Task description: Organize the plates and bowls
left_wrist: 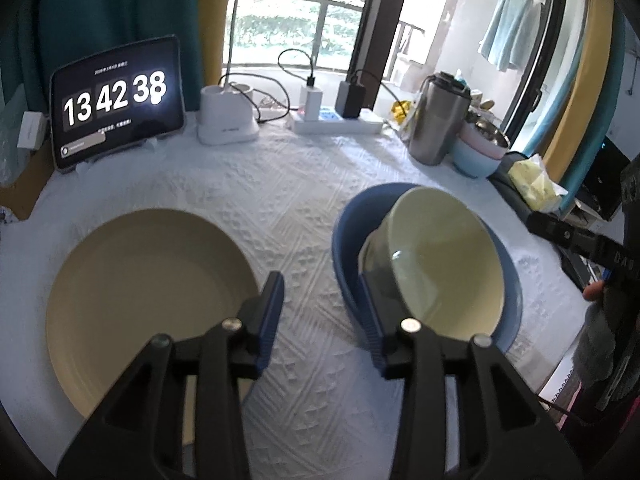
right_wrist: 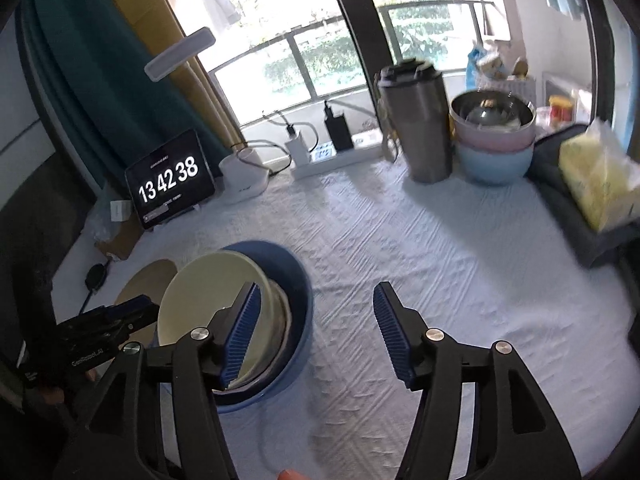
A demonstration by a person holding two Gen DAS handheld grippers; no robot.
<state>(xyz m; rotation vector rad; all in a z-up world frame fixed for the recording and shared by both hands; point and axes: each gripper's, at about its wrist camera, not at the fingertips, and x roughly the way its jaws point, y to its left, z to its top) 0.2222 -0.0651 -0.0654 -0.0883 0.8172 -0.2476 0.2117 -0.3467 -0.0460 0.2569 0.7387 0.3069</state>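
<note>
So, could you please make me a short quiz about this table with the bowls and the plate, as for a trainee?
1. True or false: the cream bowl sits flat and level inside the dark blue bowl.
2. In the left wrist view, what lies on the cloth to the left of the dark blue bowl? A) a beige plate B) a steel lid C) a fork
3. Which bowl is at the bottom of the stack of bowls beside the steel tumbler?

Key: 1. False, it leans tilted inside. 2. A. 3. The light blue bowl.
</note>
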